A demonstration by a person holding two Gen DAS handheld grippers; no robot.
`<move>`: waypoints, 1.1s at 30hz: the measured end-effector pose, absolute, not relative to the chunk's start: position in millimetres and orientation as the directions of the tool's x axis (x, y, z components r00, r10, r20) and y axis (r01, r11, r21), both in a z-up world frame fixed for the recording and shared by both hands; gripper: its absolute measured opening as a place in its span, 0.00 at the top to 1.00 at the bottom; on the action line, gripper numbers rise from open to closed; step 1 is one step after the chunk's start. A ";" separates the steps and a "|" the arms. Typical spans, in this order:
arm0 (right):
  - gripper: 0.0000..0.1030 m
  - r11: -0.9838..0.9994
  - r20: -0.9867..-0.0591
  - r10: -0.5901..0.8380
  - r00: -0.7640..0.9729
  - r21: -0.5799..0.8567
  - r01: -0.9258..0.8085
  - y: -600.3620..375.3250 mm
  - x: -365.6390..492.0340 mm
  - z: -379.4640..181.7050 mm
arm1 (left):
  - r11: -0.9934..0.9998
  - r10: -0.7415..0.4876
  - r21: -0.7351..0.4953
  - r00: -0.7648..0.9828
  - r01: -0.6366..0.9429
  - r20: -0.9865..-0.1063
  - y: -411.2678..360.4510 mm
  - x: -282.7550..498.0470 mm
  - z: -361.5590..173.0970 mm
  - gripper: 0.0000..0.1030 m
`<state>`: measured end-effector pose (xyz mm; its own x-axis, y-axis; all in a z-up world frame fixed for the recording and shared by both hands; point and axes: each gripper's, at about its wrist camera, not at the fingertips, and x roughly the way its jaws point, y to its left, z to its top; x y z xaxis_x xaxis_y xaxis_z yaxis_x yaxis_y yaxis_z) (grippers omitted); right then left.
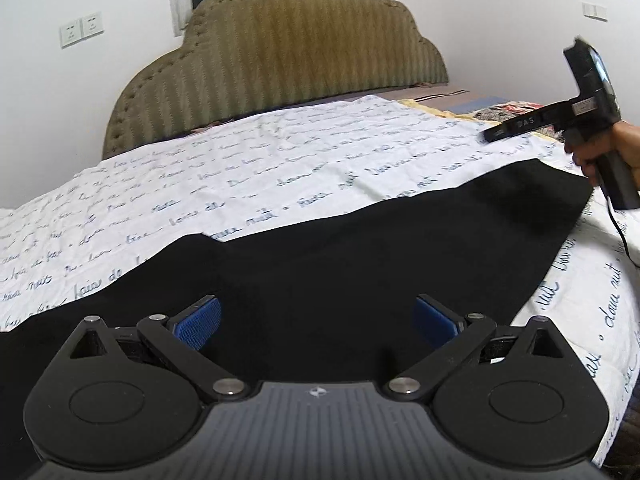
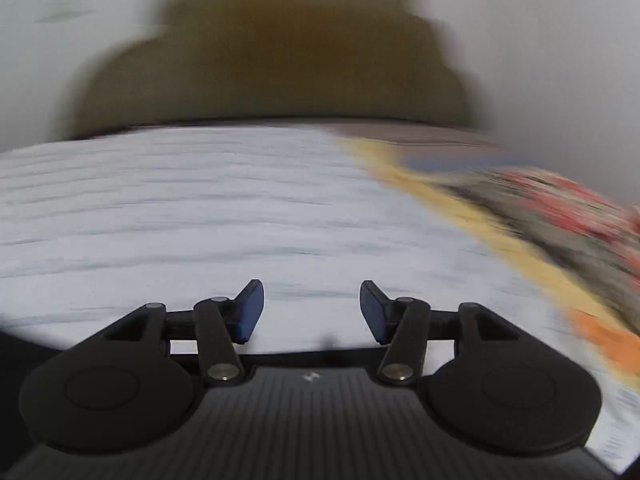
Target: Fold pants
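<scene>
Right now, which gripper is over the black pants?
The left gripper: its open jaws hang over the black pants. The right gripper, also open, has only the white printed sheet between its fingers, in a blurred view.

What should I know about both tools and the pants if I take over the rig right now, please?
Left tool: open, empty, low over the black pants.
Right tool: open, empty, over the white printed sheet; its view is motion-blurred.
Pants lie spread flat on the sheet, in front of the headboard.
Done: whether any fold is made cannot be told.
Left: grasp the pants and fold.
</scene>
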<state>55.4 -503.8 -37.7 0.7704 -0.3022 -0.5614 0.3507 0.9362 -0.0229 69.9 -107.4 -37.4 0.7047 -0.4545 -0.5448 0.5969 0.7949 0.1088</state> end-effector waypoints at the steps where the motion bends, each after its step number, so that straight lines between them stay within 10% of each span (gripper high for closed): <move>1: 0.55 0.973 -0.580 -0.155 0.800 0.048 0.224 -480.7 64.6 -35.3 | 0.798 -0.452 0.109 0.708 0.593 -0.544 -104.7 70.8 -37.2 0.00; 4: 0.92 0.965 -0.620 0.233 0.750 0.242 -0.100 -418.2 93.1 -43.0 | 0.807 -0.426 0.139 0.728 0.574 -0.537 -95.0 72.1 -36.5 0.00; 9: 1.00 0.957 -0.719 0.289 0.632 0.191 -0.219 -362.0 139.6 -83.4 | 0.852 -0.323 0.192 0.779 0.487 -0.538 -62.7 81.0 -38.7 0.00; 33: 0.73 0.931 -0.700 0.310 0.643 0.085 -0.355 -180.8 237.7 -66.5 | 0.980 -0.126 0.049 0.790 0.194 -0.600 103.3 93.0 -50.8 0.00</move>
